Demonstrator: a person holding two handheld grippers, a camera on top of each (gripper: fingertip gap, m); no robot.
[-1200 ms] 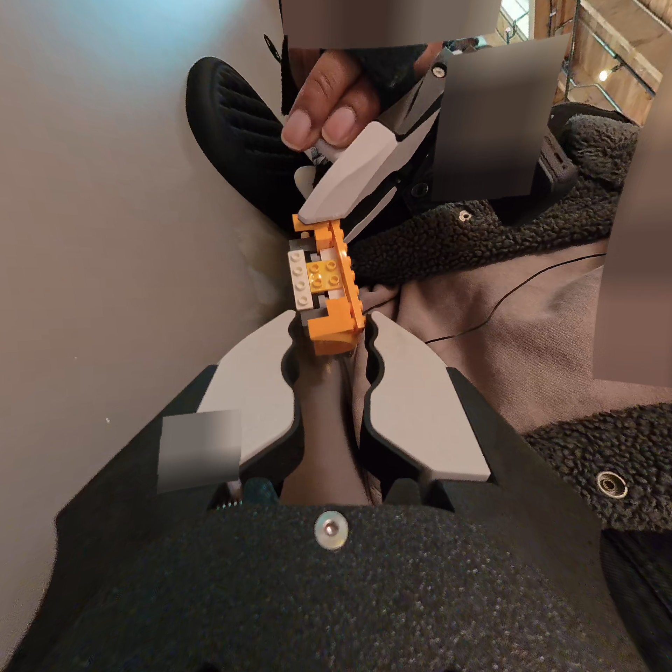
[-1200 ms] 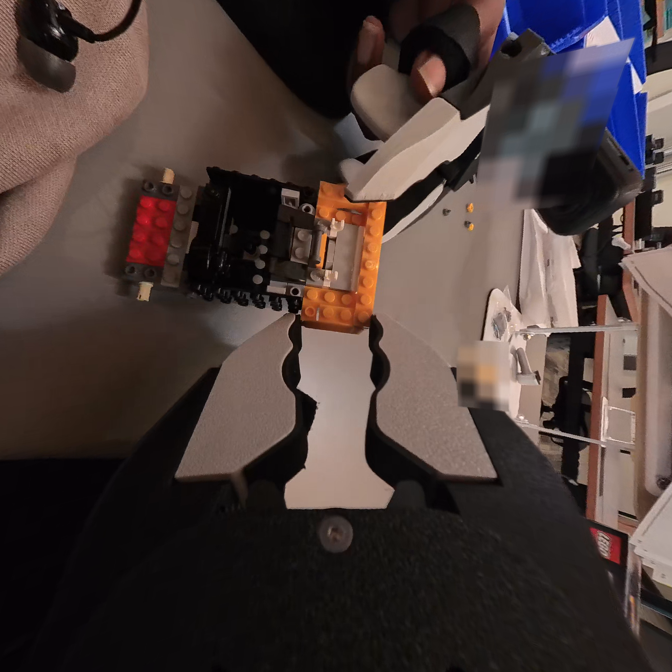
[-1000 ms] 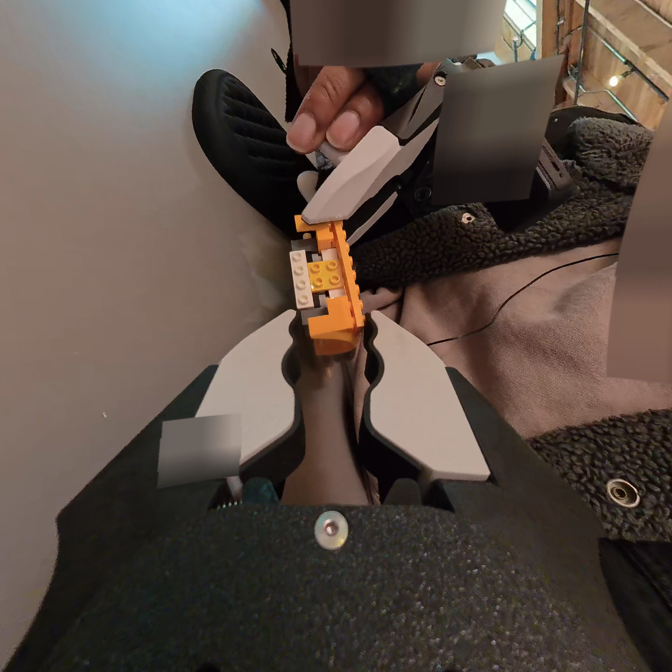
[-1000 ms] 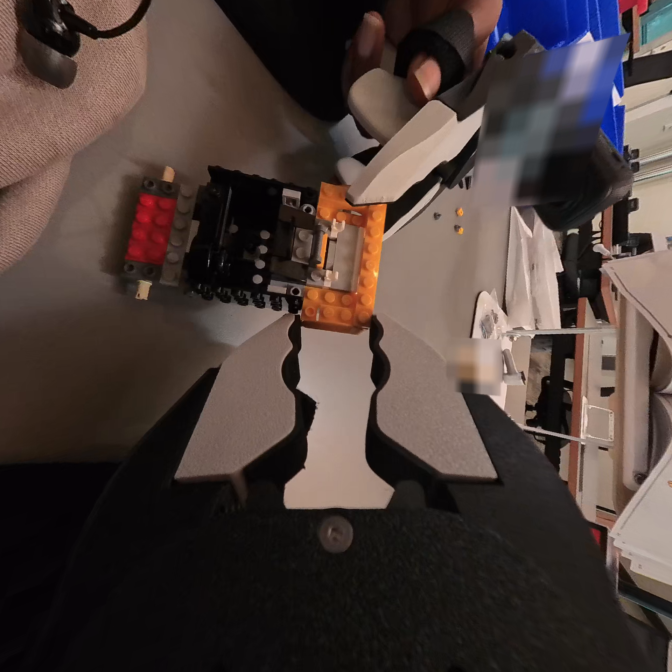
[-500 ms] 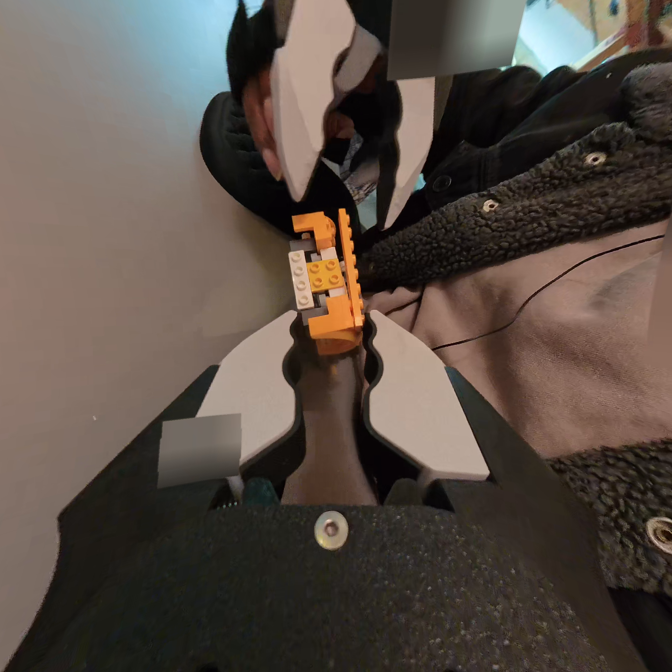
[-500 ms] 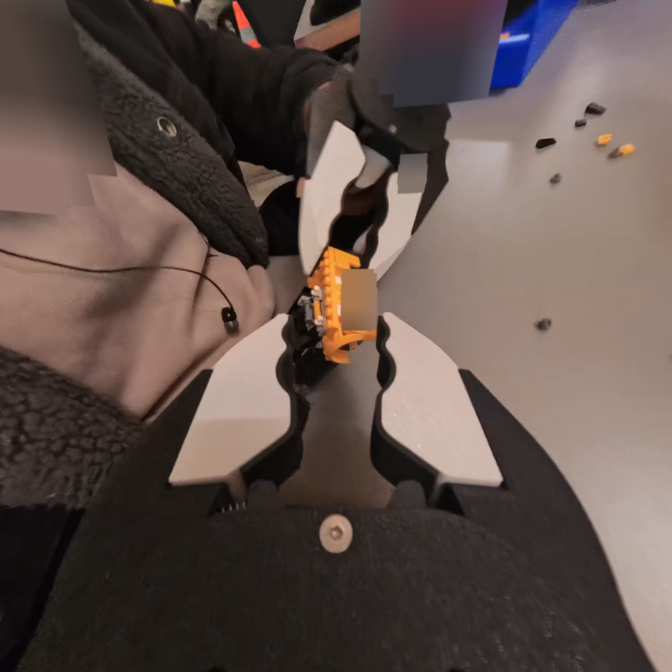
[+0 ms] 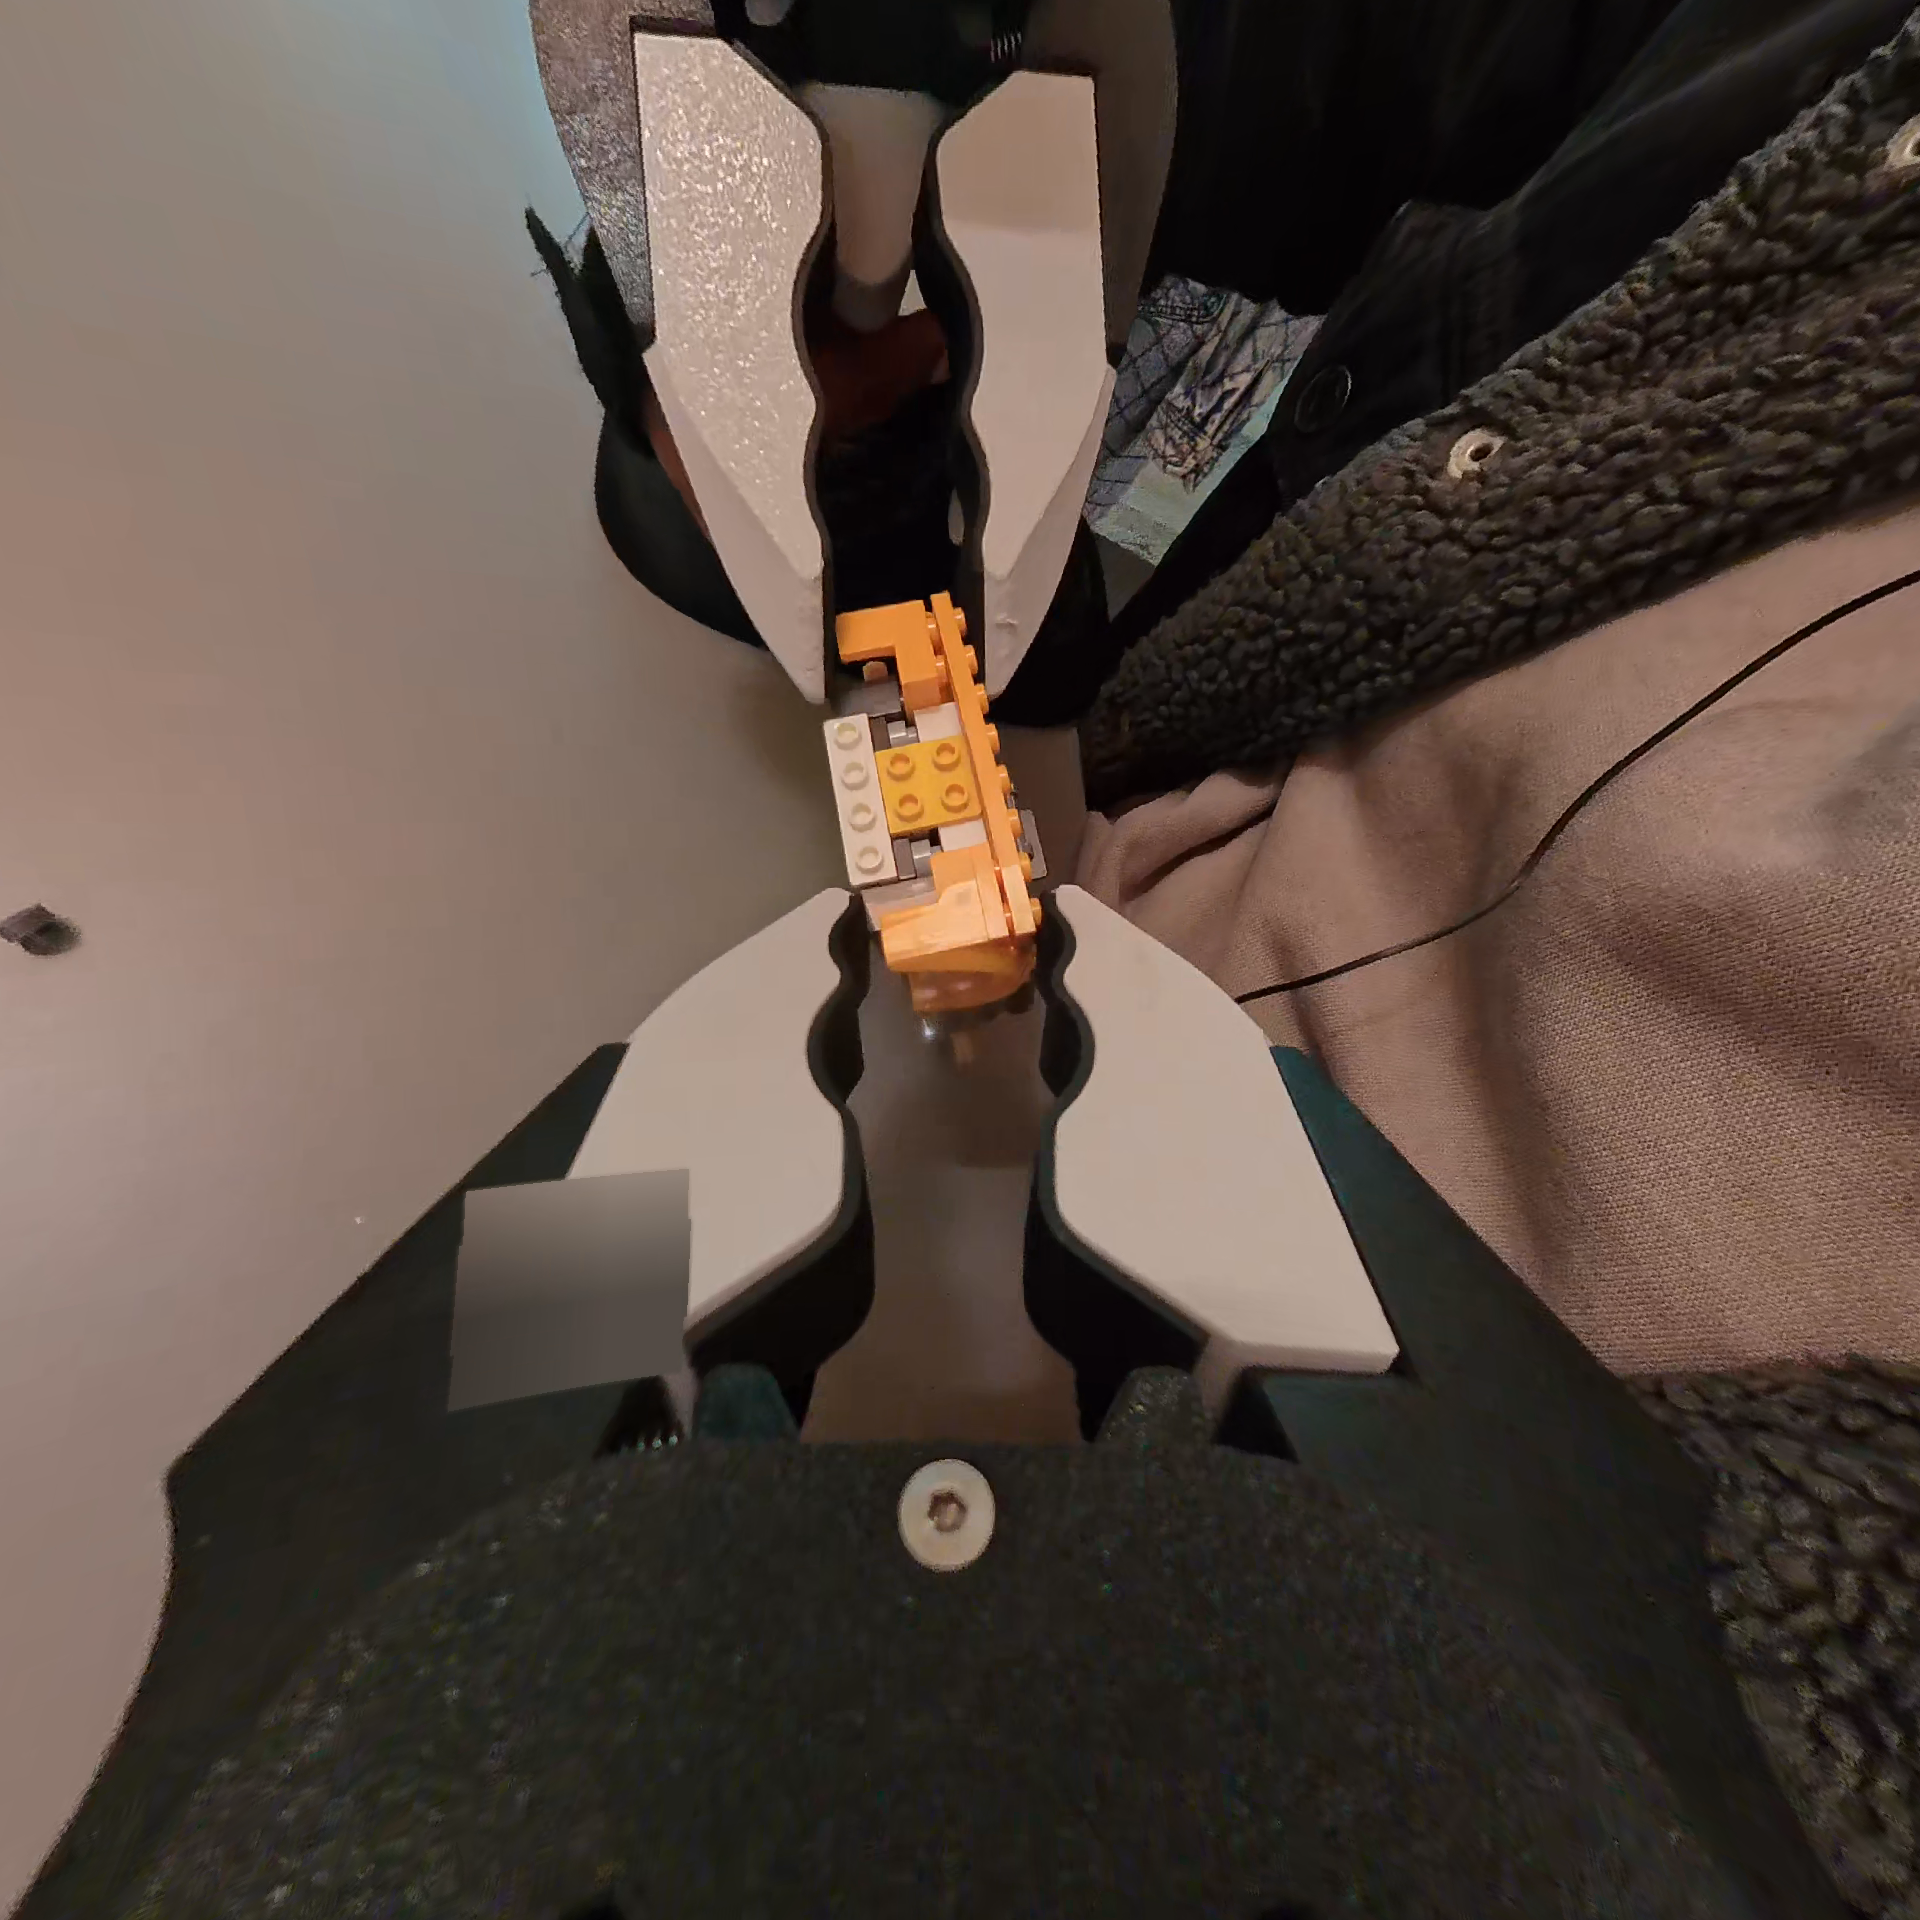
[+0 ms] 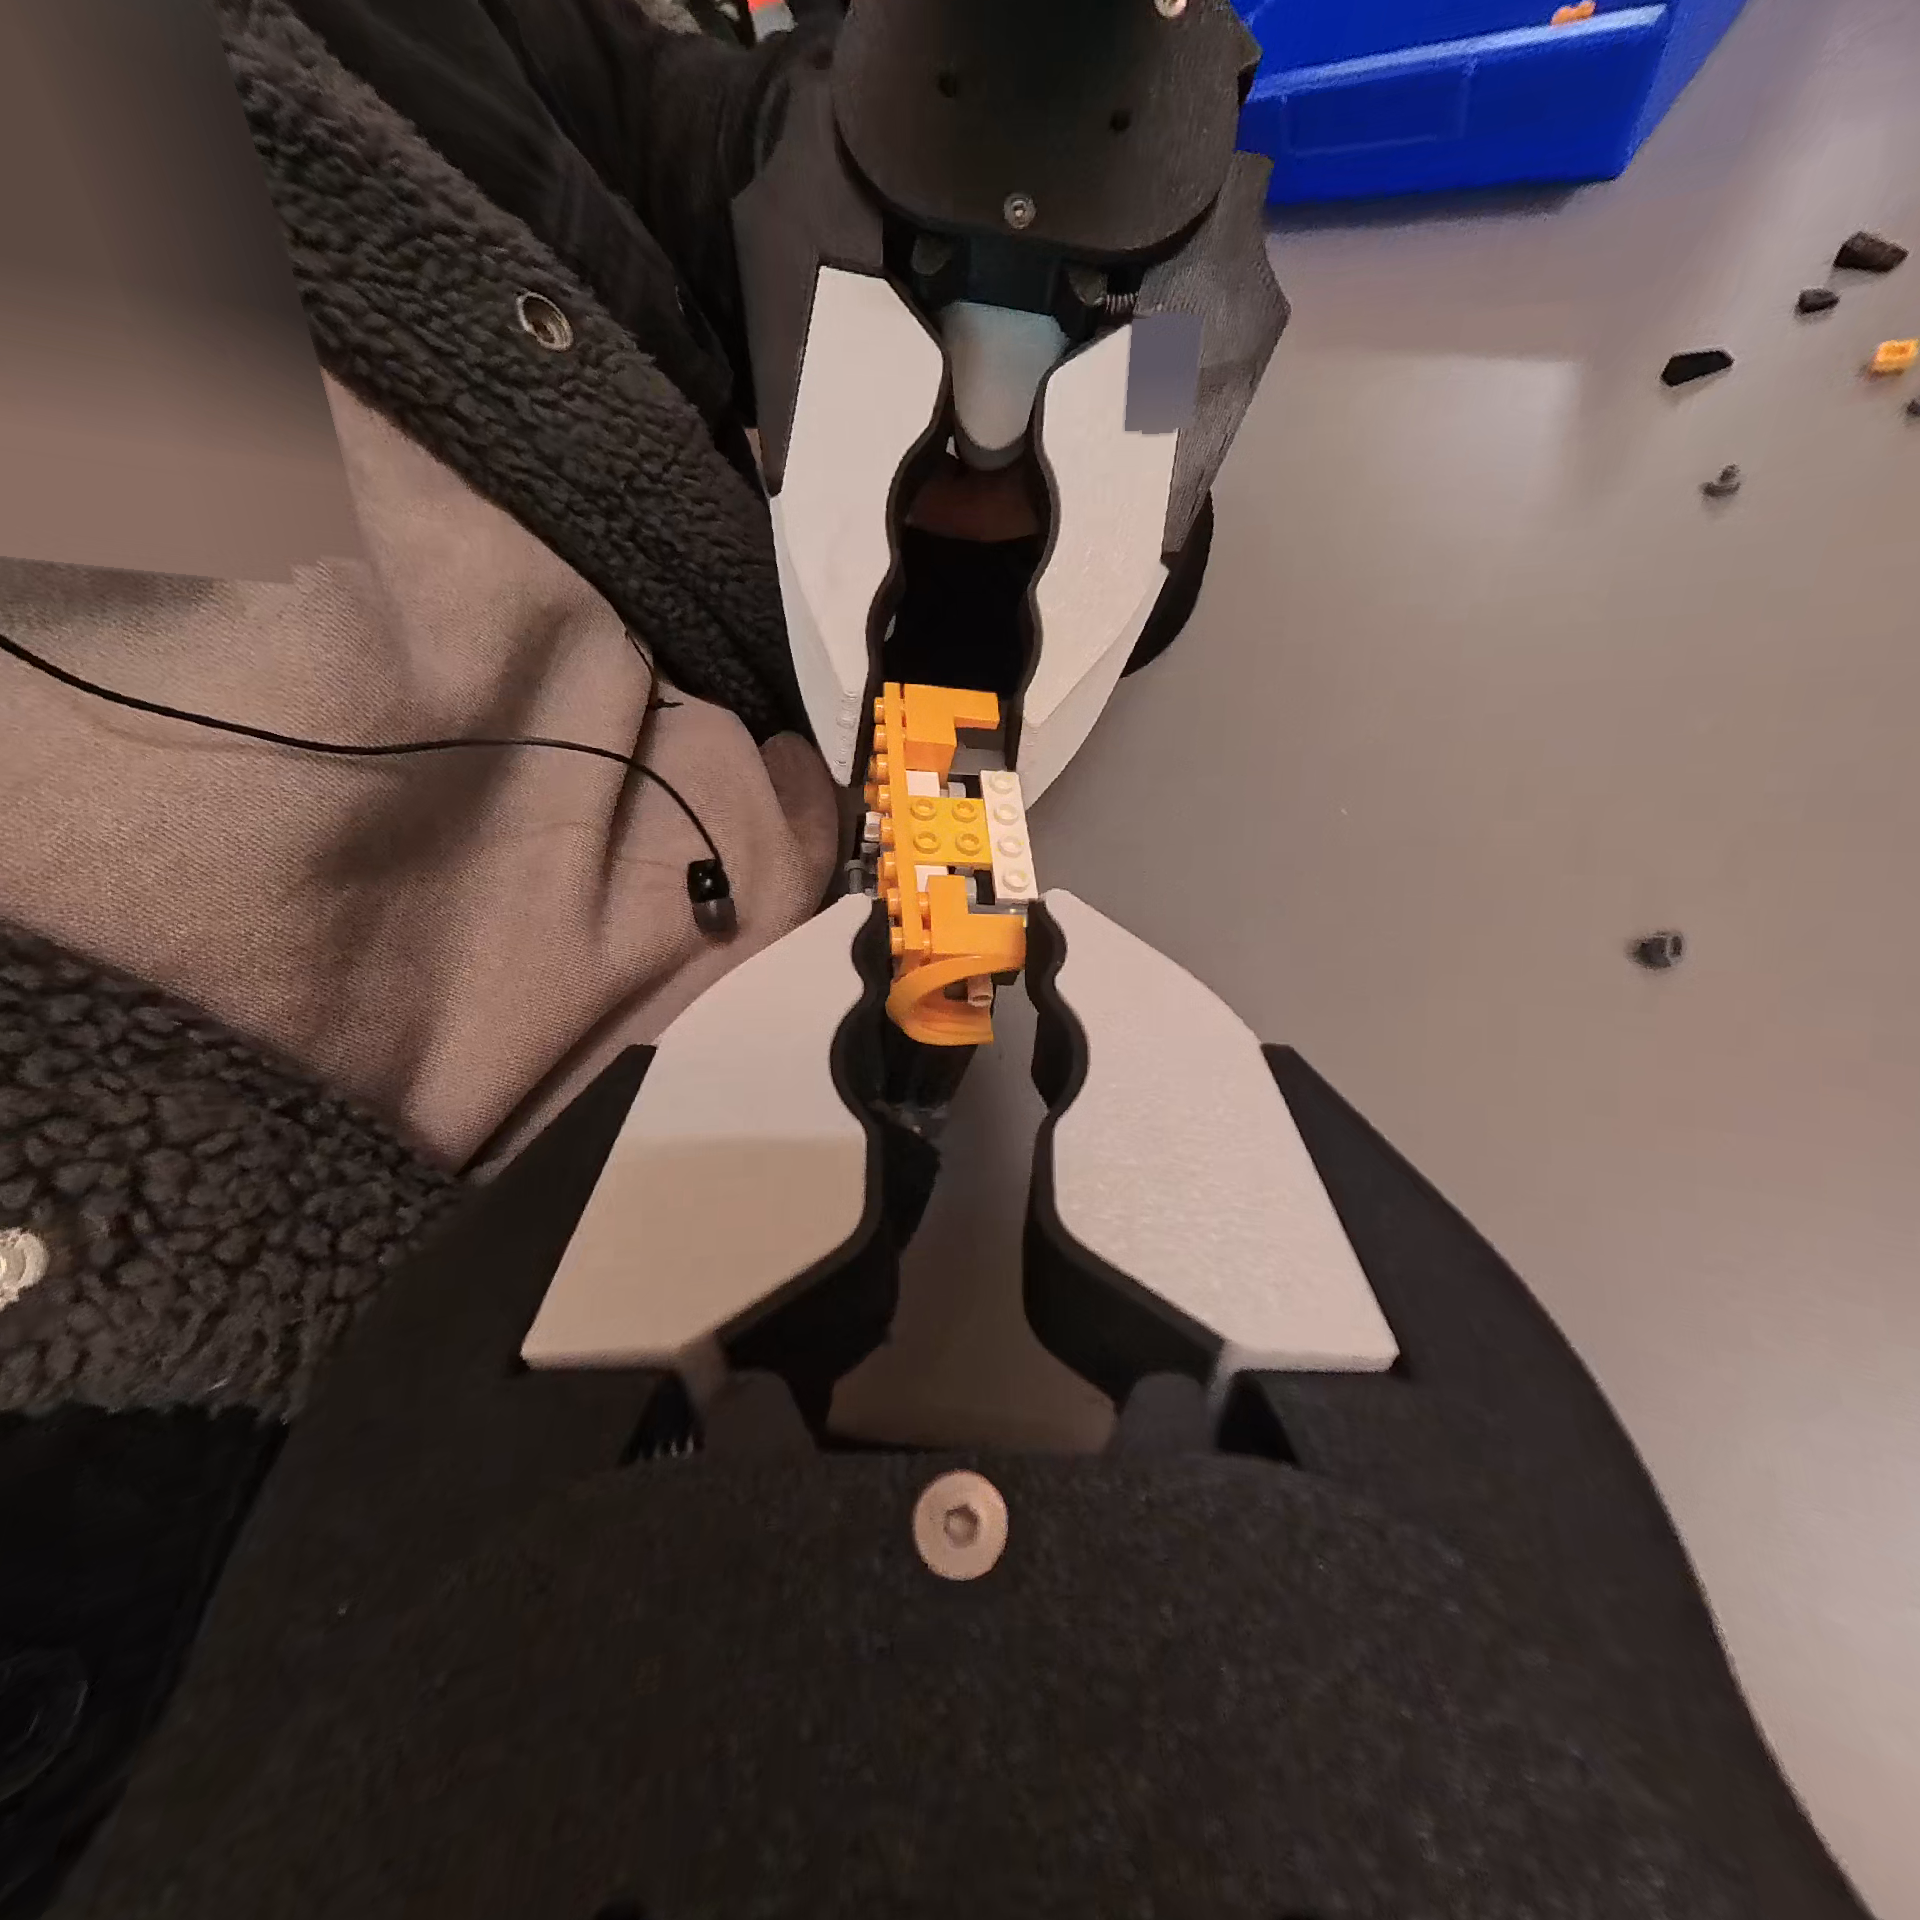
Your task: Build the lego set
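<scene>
While the left gripper (image 7: 948,920) pinches one end of the orange lego model (image 7: 935,790), the right gripper (image 8: 951,914) clamps the opposite end, the model held between them above the grey table (image 8: 1455,831), with loose pieces (image 8: 1696,368) scattered near a blue bin (image 8: 1455,104).

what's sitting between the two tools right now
The orange lego assembly spans the gap: the left tool grips one end and the right tool the other. Both wrist views show it, with nothing else between them.

left tongs (image 7: 945,914), right tongs (image 8: 948,914), tip to tip, both clamped
</scene>
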